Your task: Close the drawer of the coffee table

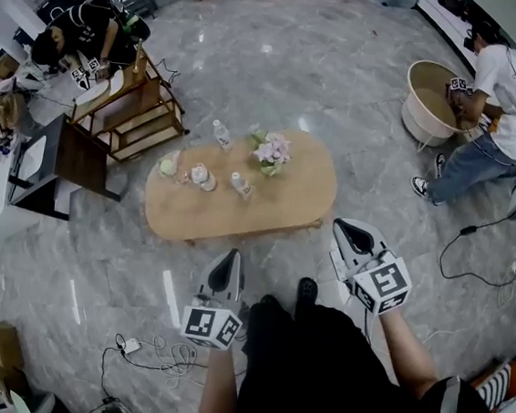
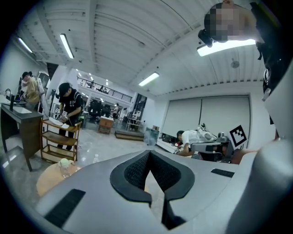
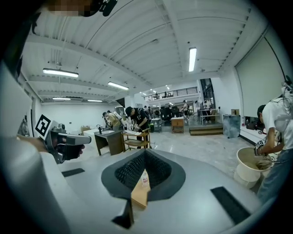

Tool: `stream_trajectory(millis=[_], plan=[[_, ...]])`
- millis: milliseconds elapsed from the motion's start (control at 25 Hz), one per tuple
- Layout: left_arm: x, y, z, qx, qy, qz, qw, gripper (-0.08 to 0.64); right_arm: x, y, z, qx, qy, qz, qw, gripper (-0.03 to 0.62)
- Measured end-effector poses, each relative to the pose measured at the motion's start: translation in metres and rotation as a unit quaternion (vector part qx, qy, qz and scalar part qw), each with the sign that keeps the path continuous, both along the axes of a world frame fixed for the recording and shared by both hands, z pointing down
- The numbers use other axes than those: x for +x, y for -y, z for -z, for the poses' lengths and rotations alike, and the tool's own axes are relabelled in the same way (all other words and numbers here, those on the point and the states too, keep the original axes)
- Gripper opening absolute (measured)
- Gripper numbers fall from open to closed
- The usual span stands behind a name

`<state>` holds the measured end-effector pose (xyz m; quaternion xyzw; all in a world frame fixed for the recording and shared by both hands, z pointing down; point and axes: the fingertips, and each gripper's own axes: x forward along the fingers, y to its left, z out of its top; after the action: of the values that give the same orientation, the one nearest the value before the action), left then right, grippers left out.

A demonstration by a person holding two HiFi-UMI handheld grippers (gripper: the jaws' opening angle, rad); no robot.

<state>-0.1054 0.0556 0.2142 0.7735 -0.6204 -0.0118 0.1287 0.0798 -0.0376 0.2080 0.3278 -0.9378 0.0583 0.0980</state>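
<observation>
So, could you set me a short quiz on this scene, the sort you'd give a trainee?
1. True or false: the left gripper and the right gripper are both shut, with nothing held between their jaws.
2. Which of these stands on the oval light-wood coffee table? A) a vase of pink flowers; B) a laptop; C) a stack of plates.
3. In a word or two: is either gripper touching the coffee table?

Key: 1 true; 2 A; 3 no, both are held apart from it, on the side nearest the person.
</observation>
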Motion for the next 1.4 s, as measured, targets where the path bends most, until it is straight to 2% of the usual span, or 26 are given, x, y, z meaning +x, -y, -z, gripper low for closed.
stream_trajectory(millis=[320, 680, 840, 960, 1160, 1400], plan=[[-0.003, -0.050, -0.007, -0.019, -0.015, -0.011, 0.9996, 0.012, -0.004, -0.041, -0.006, -0.020, 0.001, 0.002, 1.000, 0.012], [-0.041, -0.139, -0.001, -0.013, -0.023, -0.020, 0.9994, 0.012, -0.033, -0.131, 0.008, -0.033, 0.022, -0.022, 0.999, 0.012], [-0.050, -0.169, -0.004, -0.008, -0.036, -0.033, 0.9988, 0.013, -0.044, -0.172, 0.016, -0.025, 0.010, -0.013, 1.000, 0.012], [-0.053, -0.188, -0.006, -0.005, -0.037, -0.048, 0.9981, 0.013, -0.041, -0.201, 0.021, -0.018, 0.008, -0.023, 1.000, 0.012], [-0.050, -0.215, -0.009, -0.011, -0.039, -0.056, 0.9976, 0.012, -0.025, -0.244, 0.011, -0.032, 0.015, -0.041, 0.999, 0.012], [-0.038, -0.233, -0.007, -0.011, -0.024, -0.072, 0.9970, 0.014, -0.009, -0.264, 0.004, -0.032, 0.022, -0.058, 0.998, 0.012]])
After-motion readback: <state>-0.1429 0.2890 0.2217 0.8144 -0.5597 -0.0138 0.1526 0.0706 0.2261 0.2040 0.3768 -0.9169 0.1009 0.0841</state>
